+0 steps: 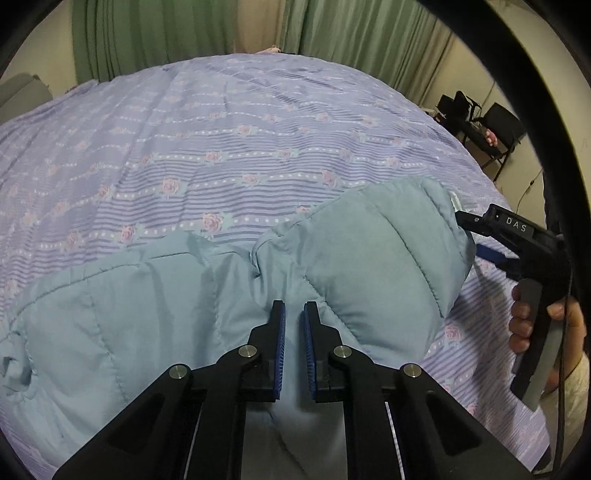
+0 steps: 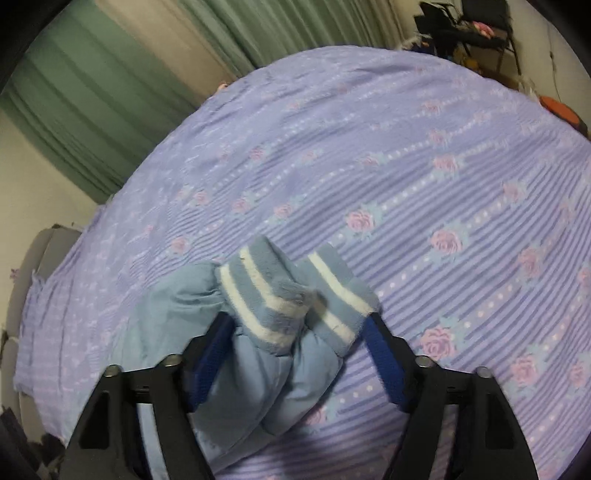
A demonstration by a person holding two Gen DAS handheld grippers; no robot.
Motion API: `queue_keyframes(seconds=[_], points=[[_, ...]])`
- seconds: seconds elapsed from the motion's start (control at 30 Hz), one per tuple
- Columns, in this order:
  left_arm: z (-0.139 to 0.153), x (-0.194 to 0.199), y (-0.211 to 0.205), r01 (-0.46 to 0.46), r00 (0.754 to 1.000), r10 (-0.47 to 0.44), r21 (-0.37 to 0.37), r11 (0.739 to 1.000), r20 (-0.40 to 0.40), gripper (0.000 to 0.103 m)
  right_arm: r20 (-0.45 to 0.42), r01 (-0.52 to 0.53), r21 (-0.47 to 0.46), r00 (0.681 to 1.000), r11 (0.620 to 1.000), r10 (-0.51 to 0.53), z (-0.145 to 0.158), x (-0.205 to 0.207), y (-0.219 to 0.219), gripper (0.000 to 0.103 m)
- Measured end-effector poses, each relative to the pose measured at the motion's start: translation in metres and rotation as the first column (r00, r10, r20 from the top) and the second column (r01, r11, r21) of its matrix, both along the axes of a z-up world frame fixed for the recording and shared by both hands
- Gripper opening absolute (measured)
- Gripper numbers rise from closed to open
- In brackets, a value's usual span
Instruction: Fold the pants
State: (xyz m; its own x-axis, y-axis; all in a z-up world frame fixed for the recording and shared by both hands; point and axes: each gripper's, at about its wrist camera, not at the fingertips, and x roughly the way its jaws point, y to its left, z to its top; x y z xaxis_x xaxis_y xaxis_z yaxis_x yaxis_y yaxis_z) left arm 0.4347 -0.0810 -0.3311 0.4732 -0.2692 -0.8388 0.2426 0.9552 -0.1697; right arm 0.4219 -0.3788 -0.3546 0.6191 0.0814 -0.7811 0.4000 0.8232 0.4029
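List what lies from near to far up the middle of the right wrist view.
Right claw, open around the leg ends → striped fleece cuffs of the blue padded pants → lilac rose-print bedspread → green curtains.

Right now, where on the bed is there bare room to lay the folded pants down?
The bedspread is bare from the pants out to the green curtains, and on the right past the striped cuffs. It is crowded near you: the pants fill the near edge, the left gripper is over them, and the right gripper straddles the cuffs.
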Motion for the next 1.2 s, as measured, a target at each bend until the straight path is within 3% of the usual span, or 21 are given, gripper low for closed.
queue_keyframes(seconds=[0.07, 0.13, 0.17, 0.2, 0.27, 0.37, 0.53, 0.67, 0.77, 0.83, 1.0, 1.2], points=[[-0.003, 0.003, 0.003, -0.01, 1.0, 0.009, -0.009, 1.0, -0.008, 0.013, -0.01, 0.01, 0.001, 1.0, 1.0, -0.01, -0.008, 0.003, -0.001, 0.091], [-0.003, 0.003, 0.002, -0.01, 1.0, 0.01, -0.009, 1.0, -0.011, 0.013, -0.01, 0.007, 0.064, 1.0, 0.998, -0.006, -0.017, 0.005, -0.004, 0.091], [-0.003, 0.002, 0.001, -0.005, 1.0, 0.005, -0.005, 1.0, -0.007, 0.013, 0.0, 0.004, 0.1, 1.0, 0.995, -0.004, -0.02, 0.007, -0.005, 0.078], [-0.002, 0.002, 0.001, -0.001, 1.0, 0.001, -0.004, 1.0, -0.006, 0.013, 0.015, -0.015, 0.126, 1.0, 0.992, 0.014, -0.022, 0.008, -0.004, 0.053], [-0.002, 0.003, 0.0, 0.003, 1.0, -0.003, -0.001, 1.0, -0.007, 0.013, 0.026, -0.035, 0.159, 0.999, 0.987, 0.031, -0.022, 0.009, -0.003, 0.043], [-0.001, 0.005, 0.003, 0.008, 1.0, -0.009, -0.011, 1.0, -0.012, 0.013, 0.046, -0.011, 0.094, 0.999, 0.996, 0.007, 0.0, -0.006, 0.001, 0.035], [-0.009, 0.012, 0.008, 0.003, 0.998, -0.006, -0.042, 0.999, -0.062, 0.011, 0.068, 0.083, -0.164, 0.995, 0.983, -0.072, 0.051, -0.062, 0.021, 0.033], [-0.029, 0.017, 0.002, 0.027, 0.995, -0.028, -0.013, 1.0, -0.098, 0.011, -0.02, 0.088, -0.232, 0.995, 0.969, -0.096, 0.038, -0.074, 0.029, 0.033], [-0.027, 0.017, -0.001, 0.045, 0.994, -0.044, 0.01, 0.999, -0.1, 0.011, -0.036, 0.087, -0.262, 0.994, 0.961, -0.1, 0.037, -0.077, 0.031, 0.033], [-0.016, 0.014, 0.001, 0.028, 0.995, -0.027, 0.018, 0.999, -0.096, 0.011, -0.031, 0.099, -0.264, 0.993, 0.959, -0.111, 0.043, -0.082, 0.029, 0.033], [0.027, -0.012, 0.007, 0.049, 0.999, -0.049, -0.007, 0.999, -0.001, 0.012, 0.026, 0.09, -0.307, 0.996, 0.947, -0.087, 0.078, -0.097, 0.044, 0.033], [0.067, -0.033, 0.051, -0.055, 0.998, 0.056, -0.089, 0.995, 0.011, 0.013, 0.112, 0.047, -0.46, 0.994, 0.887, 0.006, 0.148, -0.107, 0.108, 0.033]])
